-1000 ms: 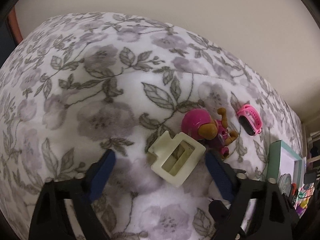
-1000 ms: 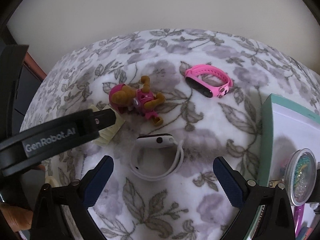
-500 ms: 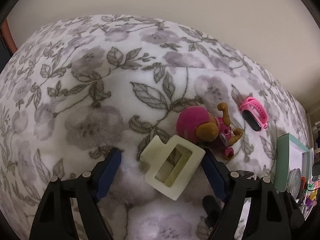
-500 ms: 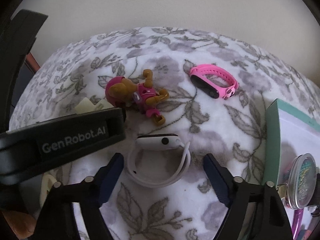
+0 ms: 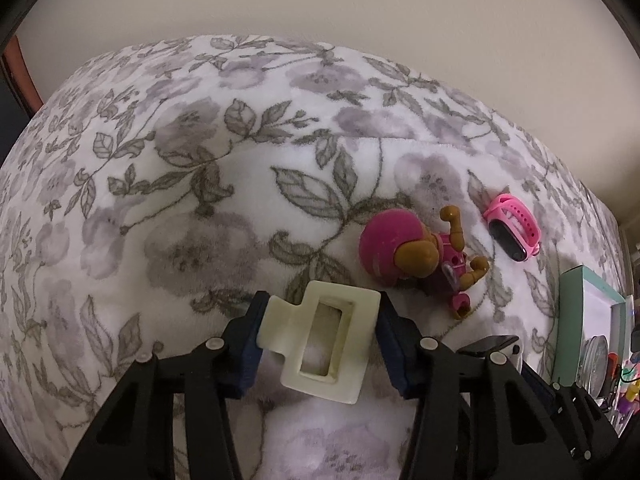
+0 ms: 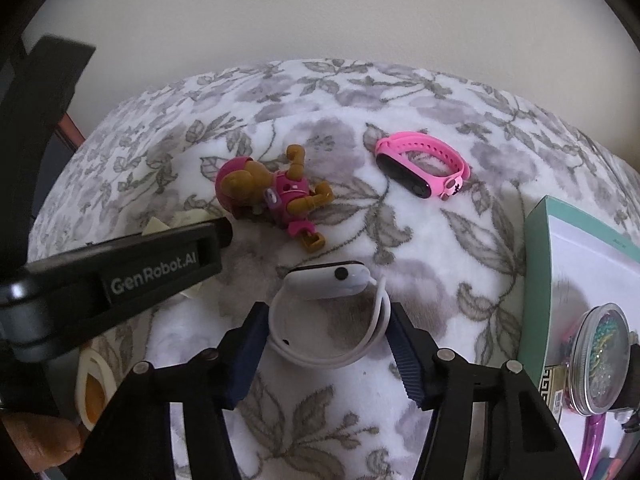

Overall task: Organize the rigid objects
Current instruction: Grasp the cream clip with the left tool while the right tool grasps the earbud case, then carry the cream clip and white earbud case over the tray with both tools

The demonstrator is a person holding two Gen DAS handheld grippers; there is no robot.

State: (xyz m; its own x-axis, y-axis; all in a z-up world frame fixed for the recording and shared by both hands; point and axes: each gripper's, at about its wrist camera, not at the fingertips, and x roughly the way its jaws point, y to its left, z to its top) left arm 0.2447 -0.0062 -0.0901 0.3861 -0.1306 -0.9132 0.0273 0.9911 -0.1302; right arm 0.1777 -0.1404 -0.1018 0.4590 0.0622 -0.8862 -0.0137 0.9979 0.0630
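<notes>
My left gripper is shut on a cream hair claw clip that rests on the floral blanket. My right gripper is closed around a white smartwatch, its pads touching both sides of the strap loop. A pink and brown toy figure lies just beyond the clip and shows in the right wrist view. A pink fitness band lies farther back right, also seen in the left wrist view.
A teal-edged box at the right holds a round glittery watch and other small items. The left gripper's black arm crosses the right wrist view. Another cream clip lies at lower left. A plain wall stands behind.
Both grippers moved forward and closed. The left jaws closed onto the cream clip, and the right jaws closed around the white smartwatch strap.
</notes>
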